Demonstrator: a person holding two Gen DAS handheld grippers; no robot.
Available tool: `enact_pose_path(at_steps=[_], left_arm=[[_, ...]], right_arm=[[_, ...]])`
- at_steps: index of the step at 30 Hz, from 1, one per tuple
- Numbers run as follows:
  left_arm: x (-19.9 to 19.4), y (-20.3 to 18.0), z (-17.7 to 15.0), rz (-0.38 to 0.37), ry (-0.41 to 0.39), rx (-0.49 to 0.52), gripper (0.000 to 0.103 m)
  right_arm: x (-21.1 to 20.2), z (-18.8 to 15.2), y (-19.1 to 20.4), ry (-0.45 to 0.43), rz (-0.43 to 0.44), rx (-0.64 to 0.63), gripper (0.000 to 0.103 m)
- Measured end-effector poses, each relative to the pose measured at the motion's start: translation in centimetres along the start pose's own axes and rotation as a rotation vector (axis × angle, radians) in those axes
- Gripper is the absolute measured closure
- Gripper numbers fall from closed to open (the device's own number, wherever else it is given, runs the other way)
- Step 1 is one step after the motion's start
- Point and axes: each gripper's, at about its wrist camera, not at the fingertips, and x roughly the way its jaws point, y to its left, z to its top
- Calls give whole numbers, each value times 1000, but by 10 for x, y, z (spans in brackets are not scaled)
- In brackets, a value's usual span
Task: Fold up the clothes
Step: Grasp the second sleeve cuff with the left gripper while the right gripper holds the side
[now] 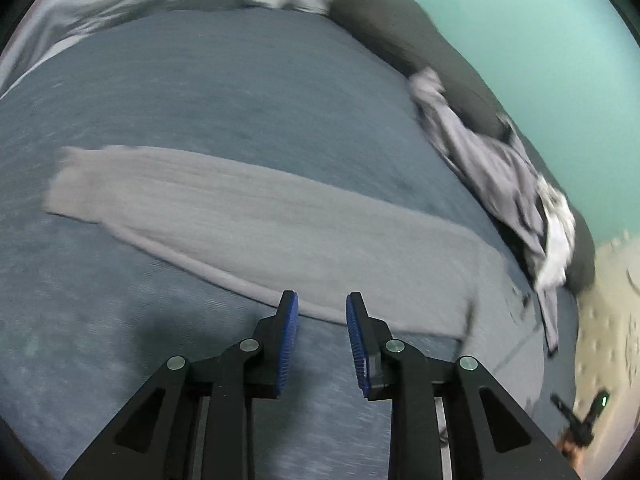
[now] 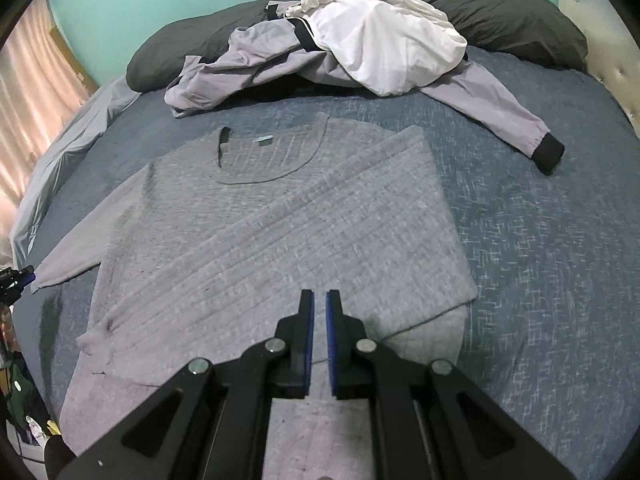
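Grey sweater (image 2: 256, 240) lay flat on the blue bed (image 2: 540, 260), one sleeve folded across its chest.

Your left gripper (image 1: 322, 304) had its fingers spread with nothing between them (beside the outstretched sleeve (image 1: 224, 216)); your right gripper (image 2: 319, 300) hovered over the hem, fingers nearly pressed together, empty.

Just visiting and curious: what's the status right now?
Left fingers open, empty; right fingers shut, empty. Grey sweater flat on bed, one sleeve folded across. Clothes pile beyond, clear.
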Motion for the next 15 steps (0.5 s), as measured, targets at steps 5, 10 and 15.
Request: enact_pose_path(at_steps=[5,10,15], left_arm=[[-5,42,13,61,-25,-61,69],[-4,82,21,79,-37,-143,65],[2,111,27,87,-45,-218,63]], right_arm=[[-7,-1,5,5,-17,-20,98],[-9,-1,9,8,-40,-35,98],[-7,-6,10,21,-52,-34,98]])
